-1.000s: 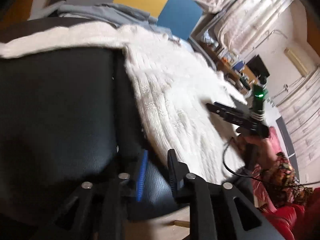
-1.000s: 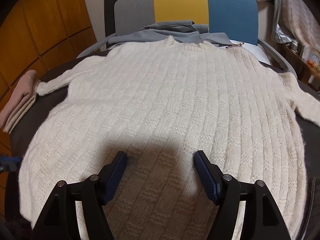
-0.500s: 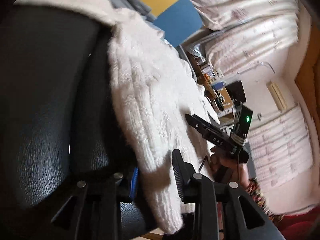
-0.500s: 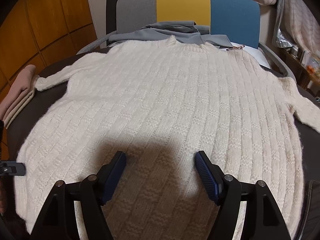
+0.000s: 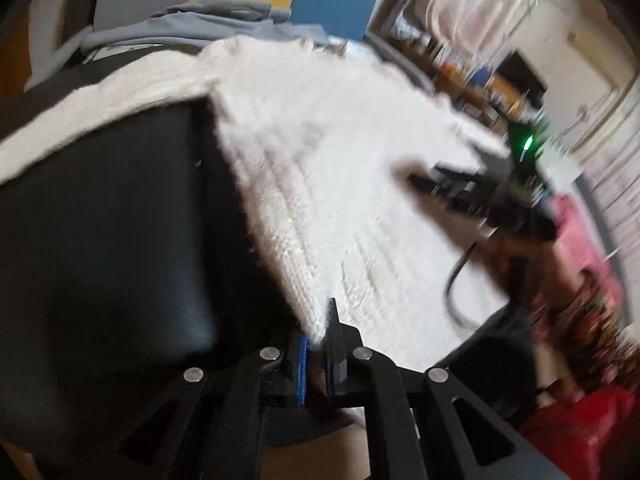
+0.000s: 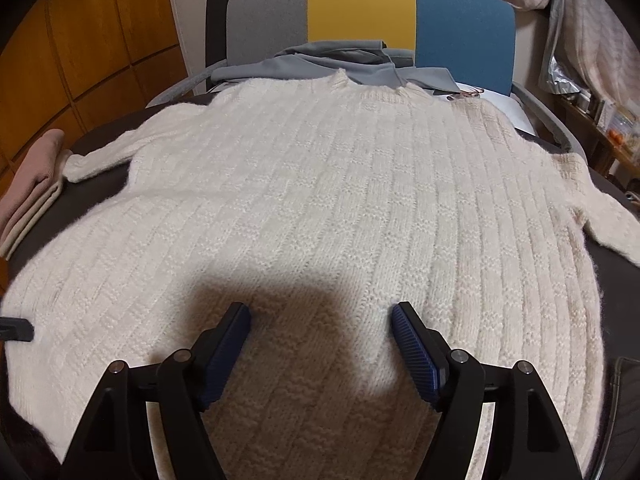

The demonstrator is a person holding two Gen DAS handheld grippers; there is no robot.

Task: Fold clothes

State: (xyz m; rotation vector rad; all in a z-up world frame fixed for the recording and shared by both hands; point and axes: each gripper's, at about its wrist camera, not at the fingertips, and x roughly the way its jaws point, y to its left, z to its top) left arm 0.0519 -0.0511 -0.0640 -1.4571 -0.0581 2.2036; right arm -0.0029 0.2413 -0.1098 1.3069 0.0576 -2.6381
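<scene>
A black padded surface (image 6: 608,280) fills the foreground, with a chair (image 6: 460,28) backed in grey, yellow and blue panels behind it and wooden panelling (image 6: 80,60) to the left. A cream knitted sweater (image 6: 320,200) lies spread flat across the surface, sleeves out to both sides, neck toward the chair, where a grey garment (image 6: 340,64) is draped. Folded pinkish cloth (image 6: 32,184) sits at the left edge. The left gripper (image 5: 316,356) has just clamped its jaws on the sweater's lower left corner; the view is blurred, but knit seems pinched between the blue pads. The right gripper (image 6: 322,340) hovers over the hem with jaws spread wide, gripping nothing
</scene>
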